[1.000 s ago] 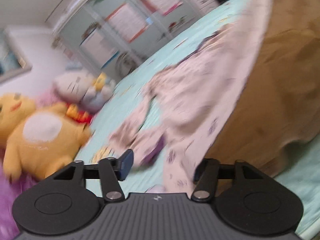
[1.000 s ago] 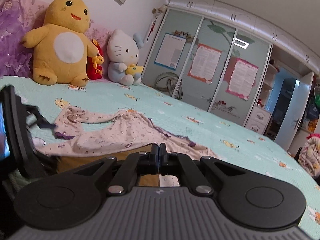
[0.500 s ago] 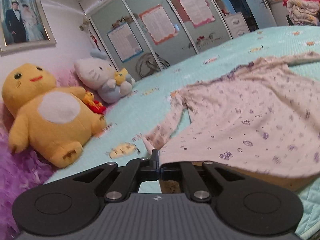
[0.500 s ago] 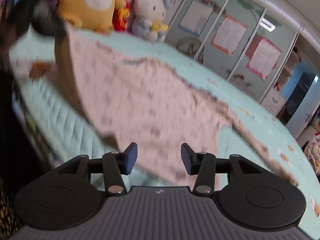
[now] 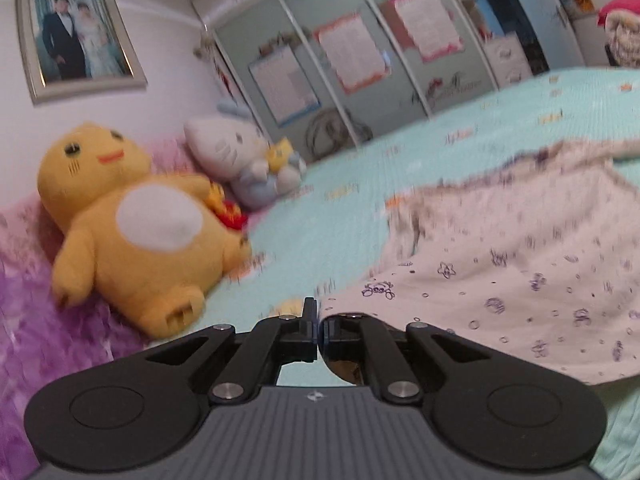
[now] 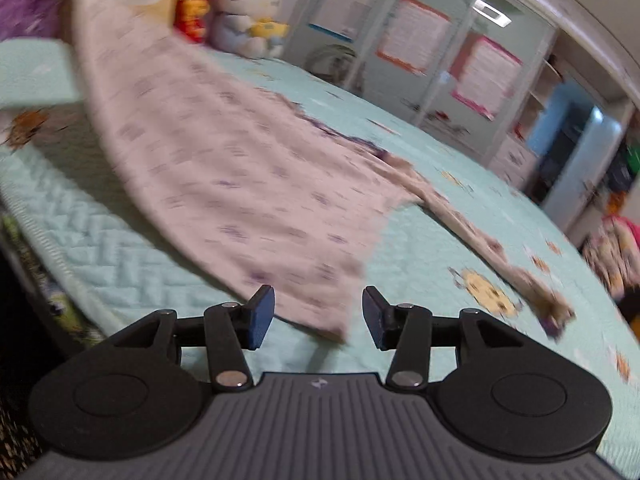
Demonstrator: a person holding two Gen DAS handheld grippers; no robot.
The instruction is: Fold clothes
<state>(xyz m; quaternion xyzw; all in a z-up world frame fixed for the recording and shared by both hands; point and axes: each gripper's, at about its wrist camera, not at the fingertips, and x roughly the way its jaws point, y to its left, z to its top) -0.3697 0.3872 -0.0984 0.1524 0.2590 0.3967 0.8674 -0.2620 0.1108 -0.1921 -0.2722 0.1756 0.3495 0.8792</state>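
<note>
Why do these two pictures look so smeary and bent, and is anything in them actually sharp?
Left wrist view: the shirt and yellow plush toy are streaked by motion blur, and the wardrobe doors bow from the fisheye lens. Right wrist view: the shirt smears worse, and a ceiling light glares off the doors. Only the left gripper and right gripper look crisp.

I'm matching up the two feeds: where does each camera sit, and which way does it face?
Left wrist: on the left gripper, shut on the patterned shirt's corner, facing the yellow plush and wardrobe.
Right wrist: on the right gripper, open over the shirt's hem, facing along the bed.
Shared: shirt, bed, plush, wardrobe.
</note>
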